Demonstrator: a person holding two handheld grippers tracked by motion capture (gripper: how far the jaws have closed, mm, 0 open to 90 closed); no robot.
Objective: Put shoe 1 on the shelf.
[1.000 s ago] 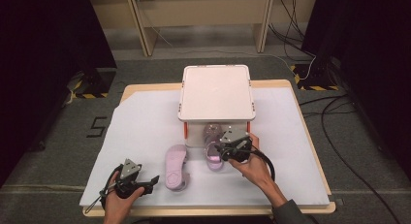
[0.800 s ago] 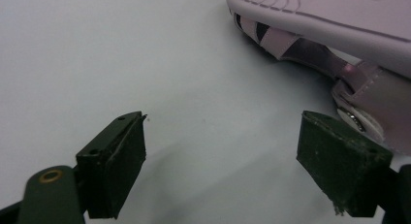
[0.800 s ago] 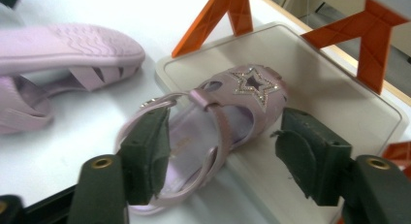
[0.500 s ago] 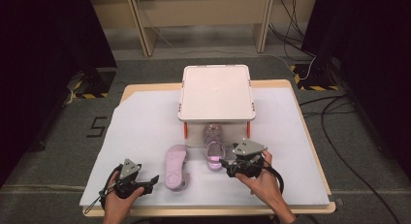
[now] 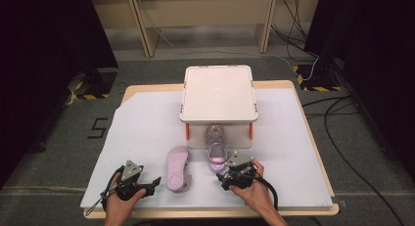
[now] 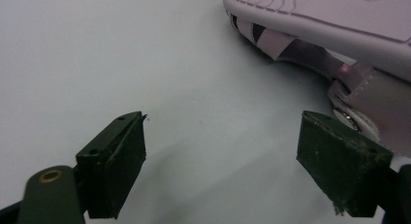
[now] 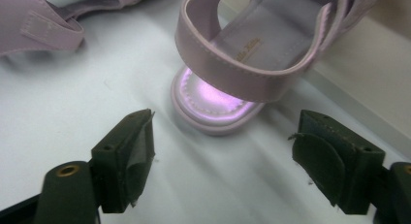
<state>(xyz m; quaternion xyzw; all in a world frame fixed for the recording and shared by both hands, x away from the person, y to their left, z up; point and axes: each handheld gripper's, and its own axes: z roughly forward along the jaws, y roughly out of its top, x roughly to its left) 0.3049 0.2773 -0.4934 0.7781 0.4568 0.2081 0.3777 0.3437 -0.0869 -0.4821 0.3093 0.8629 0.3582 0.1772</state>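
Glossy strappy lilac sandal (image 7: 228, 64), ribbed overturned sandal (image 6: 334, 20)

The lilac sandal (image 7: 242, 64) has smooth, leather-like straps and a glossy insole (stitching along the edges); the tabletop's white cover (image 5: 142, 133) looks matt; both tongs' pads are dull black, scuffed.

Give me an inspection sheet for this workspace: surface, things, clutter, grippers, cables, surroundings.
Surface: table under a white sheet, wooden edge showing.
Things: one sandal lies sole up; other sandal upright, its toe end inside the white box with orange clips.
Clutter: nothing seen.
Grippers: left gripper open, empty, beside the sole-up sandal; right gripper open, empty, just short of the upright sandal's heel.
Cables: one trails from each gripper; more lie on the floor at the far right.
Surroundings: dark curtains on both sides, wooden frame behind, a "5" marked on the floor.
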